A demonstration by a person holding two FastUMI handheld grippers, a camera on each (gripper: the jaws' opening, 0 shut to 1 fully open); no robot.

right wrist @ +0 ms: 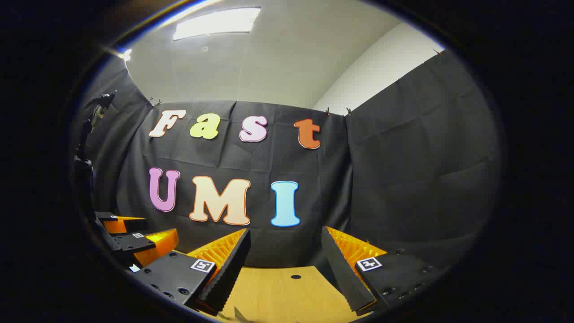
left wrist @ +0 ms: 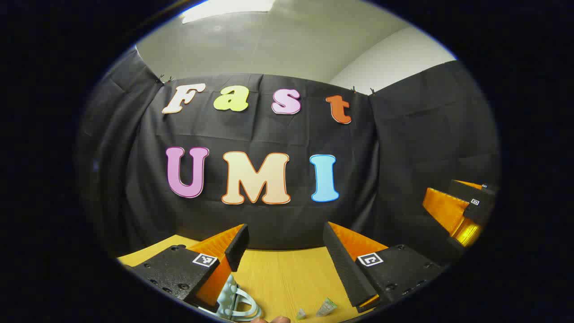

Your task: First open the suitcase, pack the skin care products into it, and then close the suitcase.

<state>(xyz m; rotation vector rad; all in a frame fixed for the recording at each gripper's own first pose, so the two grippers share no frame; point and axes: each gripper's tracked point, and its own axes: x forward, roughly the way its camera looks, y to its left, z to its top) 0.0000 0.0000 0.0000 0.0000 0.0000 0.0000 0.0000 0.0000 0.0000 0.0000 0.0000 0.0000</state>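
My left gripper [left wrist: 284, 233] is open above a wooden table [left wrist: 287, 278], with nothing between its fingers. Low at the left finger lies a pale blue-grey plastic piece with a looped handle [left wrist: 235, 303]; I cannot tell whether it belongs to the suitcase. Two small clear sachets [left wrist: 326, 307] lie on the table near the bottom edge. My right gripper [right wrist: 285, 237] is also open and empty over the table [right wrist: 278, 291]. The right gripper [left wrist: 466, 211] also shows at the far right of the left gripper view. The left gripper [right wrist: 130, 237] appears at the lower left of the right gripper view.
The black cloth wall [left wrist: 269, 134] stands close behind the table's far edge and wraps round both sides. A small round hole [right wrist: 296, 277] marks the tabletop. A fingertip [left wrist: 276, 319] shows at the bottom edge. A dark stand [right wrist: 85, 148] rises at the far left.
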